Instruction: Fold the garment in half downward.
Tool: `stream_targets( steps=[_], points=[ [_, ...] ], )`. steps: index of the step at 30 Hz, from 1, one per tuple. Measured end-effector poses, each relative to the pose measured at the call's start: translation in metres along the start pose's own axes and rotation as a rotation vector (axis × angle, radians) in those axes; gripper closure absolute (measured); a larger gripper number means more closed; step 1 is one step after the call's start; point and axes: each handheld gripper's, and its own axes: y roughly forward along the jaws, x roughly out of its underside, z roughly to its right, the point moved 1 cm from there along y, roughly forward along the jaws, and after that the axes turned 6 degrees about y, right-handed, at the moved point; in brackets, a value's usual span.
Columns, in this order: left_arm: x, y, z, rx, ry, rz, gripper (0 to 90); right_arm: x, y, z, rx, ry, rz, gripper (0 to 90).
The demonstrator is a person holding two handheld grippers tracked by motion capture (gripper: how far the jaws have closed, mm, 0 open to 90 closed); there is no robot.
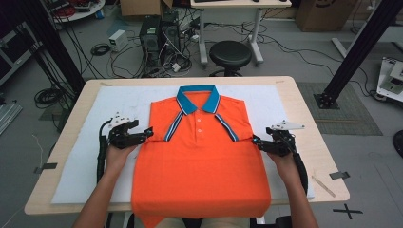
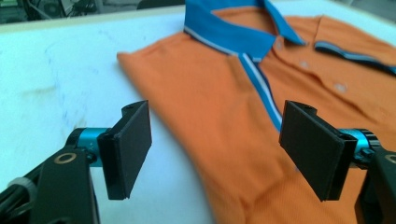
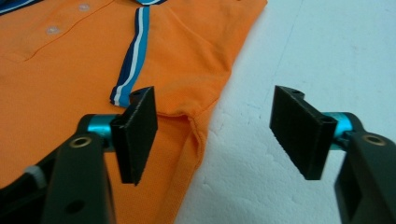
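- Flat on a white mat [image 1: 85, 156] on the tabletop [image 1: 313, 142] lies an orange polo [image 1: 202, 166], buttoned front up, blue collar [image 1: 198, 99] at the far end, hem hanging over the near edge.
- Both sleeves are folded in over the chest; their striped cuffs [image 1: 173, 127] slant toward the placket.
- Left gripper [image 1: 145, 134] sits at the polo's left edge, level with the folded sleeve. Its jaws stand wide; in the left gripper view the orange edge runs between them, with one pad [image 2: 128, 149] over the mat and the other over cloth, and neither presses on it.
- Right gripper [image 1: 258, 141] sits at the polo's right edge, beside the sleeve fold. Its jaws also stand wide and straddle the seam edge [image 3: 198, 135], with no grip on the fabric.
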Motion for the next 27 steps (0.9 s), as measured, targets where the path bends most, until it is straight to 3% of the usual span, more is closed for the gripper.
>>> stream_targets(
  steps=[8, 12, 13, 16, 21, 27],
  points=[
    [0.023, -0.02, 0.004, -0.066, -0.062, -0.073, 25.5, 0.009, -0.005, -0.002, 0.009, -0.001, -0.021, 41.1],
    [0.024, -0.027, 0.003, -0.051, -0.097, -0.083, 25.5, 0.012, -0.007, -0.004, 0.009, -0.002, -0.032, 41.6],
    [0.025, -0.028, 0.005, -0.031, -0.103, -0.092, 29.7, 0.015, -0.006, -0.006, 0.003, -0.015, -0.053, 46.6],
    [0.029, -0.03, 0.009, 0.011, -0.099, -0.14, 37.1, 0.016, -0.006, -0.009, 0.002, -0.029, -0.075, 50.9],
    [0.034, -0.033, 0.018, 0.02, -0.08, -0.18, 48.3, 0.021, -0.009, -0.012, -0.018, -0.04, -0.099, 57.6],
    [0.034, -0.034, 0.024, -0.016, -0.051, -0.207, 55.8, 0.026, -0.015, -0.018, -0.022, -0.041, -0.115, 59.1]
  ],
)
